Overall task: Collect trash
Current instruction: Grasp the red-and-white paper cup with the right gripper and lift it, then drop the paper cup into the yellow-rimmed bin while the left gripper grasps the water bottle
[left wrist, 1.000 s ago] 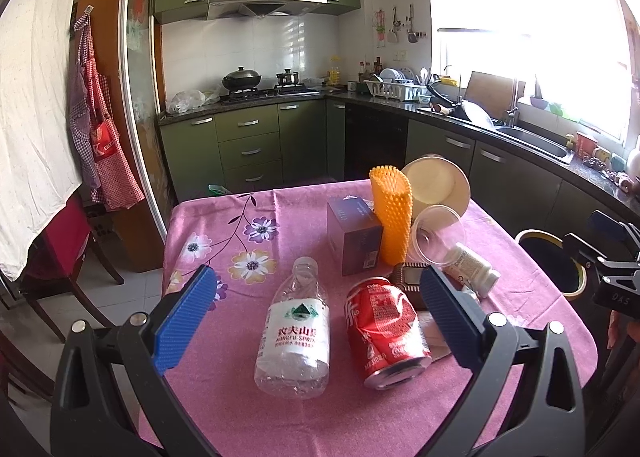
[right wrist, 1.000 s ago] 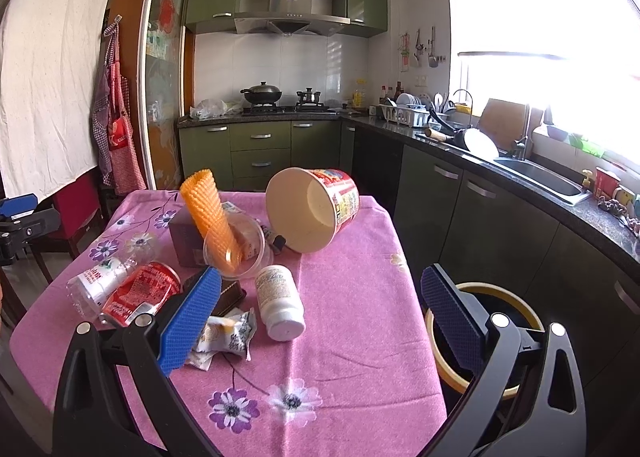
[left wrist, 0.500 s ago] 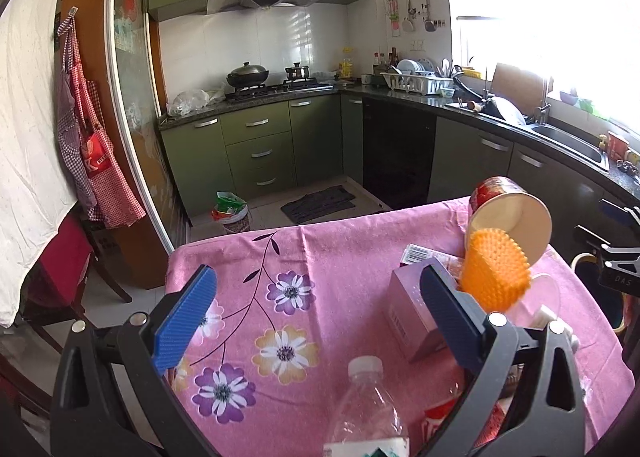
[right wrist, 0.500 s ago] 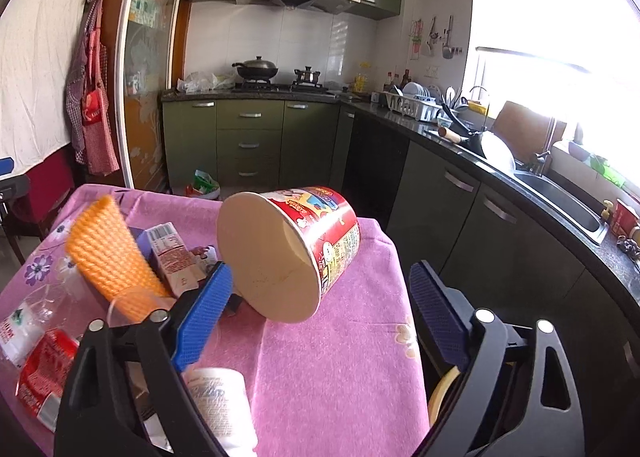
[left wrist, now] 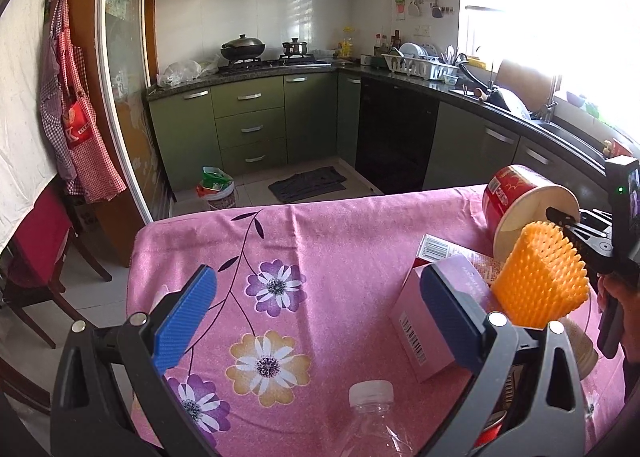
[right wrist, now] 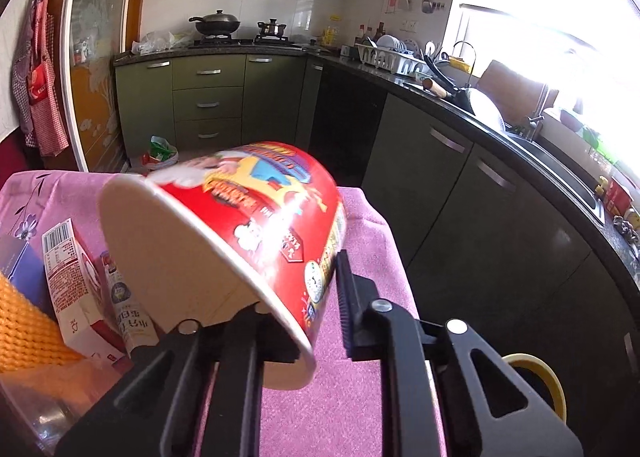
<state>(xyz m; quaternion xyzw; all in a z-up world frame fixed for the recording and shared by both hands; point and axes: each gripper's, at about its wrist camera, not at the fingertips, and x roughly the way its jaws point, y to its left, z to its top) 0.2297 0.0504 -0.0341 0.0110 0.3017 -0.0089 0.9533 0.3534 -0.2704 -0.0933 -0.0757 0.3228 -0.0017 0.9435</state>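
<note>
Cup (right wrist: 224, 241) on its side, rim wall pinched between right gripper (right wrist: 316, 313) jaws: grasp step. Bin (right wrist: 536, 381) low right of it; next move calls for lift and carry there. Left gripper (left wrist: 316, 321) spread wide, empty, bottle (left wrist: 372, 425) just beneath.

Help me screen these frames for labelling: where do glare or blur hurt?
Left wrist view: the window is blown out white; the table stays sharp. Right wrist view: same window glare, plus motion blur and a specular streak on the noodle cup pinched by the right gripper.
</note>
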